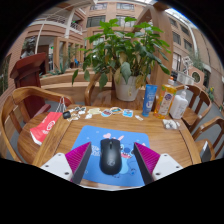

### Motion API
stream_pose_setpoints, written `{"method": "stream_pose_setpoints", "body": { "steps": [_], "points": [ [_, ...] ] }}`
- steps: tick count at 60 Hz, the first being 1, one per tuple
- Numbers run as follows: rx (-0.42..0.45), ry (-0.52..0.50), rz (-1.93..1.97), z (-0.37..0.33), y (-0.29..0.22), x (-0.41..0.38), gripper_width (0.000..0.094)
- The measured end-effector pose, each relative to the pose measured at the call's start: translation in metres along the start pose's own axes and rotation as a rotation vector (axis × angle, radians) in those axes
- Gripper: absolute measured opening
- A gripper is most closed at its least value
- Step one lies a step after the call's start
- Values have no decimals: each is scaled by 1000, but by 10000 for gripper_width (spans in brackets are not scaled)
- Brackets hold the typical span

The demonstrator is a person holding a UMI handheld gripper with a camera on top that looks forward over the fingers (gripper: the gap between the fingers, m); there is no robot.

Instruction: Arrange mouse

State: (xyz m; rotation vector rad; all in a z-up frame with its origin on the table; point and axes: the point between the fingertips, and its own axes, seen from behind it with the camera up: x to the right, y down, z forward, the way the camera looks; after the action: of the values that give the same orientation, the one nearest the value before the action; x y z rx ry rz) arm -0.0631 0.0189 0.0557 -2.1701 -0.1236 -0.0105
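A black computer mouse (pixel 110 154) lies on a blue mouse mat with a cartoon print (pixel 95 165) on the wooden table (pixel 170 140). My gripper (pixel 111 160) is low over the mat with one magenta-padded finger at each side of the mouse. The left pad (pixel 77 157) and the right pad (pixel 146 158) stand well apart from the mouse, with mat showing in both gaps. The mouse rests on the mat between the fingers.
A big potted plant (pixel 125 55) stands at the back of the table. Blue and white bottles (pixel 152 98) stand at the back right, small items (pixel 100 113) in a row in front of the plant. A wooden chair (pixel 25 110) with a red-and-white item (pixel 45 127) is at the left.
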Motion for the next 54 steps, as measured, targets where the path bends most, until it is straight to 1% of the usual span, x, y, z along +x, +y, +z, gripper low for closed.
{"method": "stream_pose_setpoints", "body": {
  "steps": [7,13,20,30,43,50,54],
  "points": [
    [19,23,-3,-57,-8,5,858],
    [37,14,11,-106,-9,3,856],
    [76,34,10,-164,-12,9,857],
    [119,53,18,-233,-1,14,854],
    [114,41,18,-279,32,2,854],
    [94,18,14,-291,51,-8,855],
    [89,23,8,-291,58,-6,853]
  ]
}}
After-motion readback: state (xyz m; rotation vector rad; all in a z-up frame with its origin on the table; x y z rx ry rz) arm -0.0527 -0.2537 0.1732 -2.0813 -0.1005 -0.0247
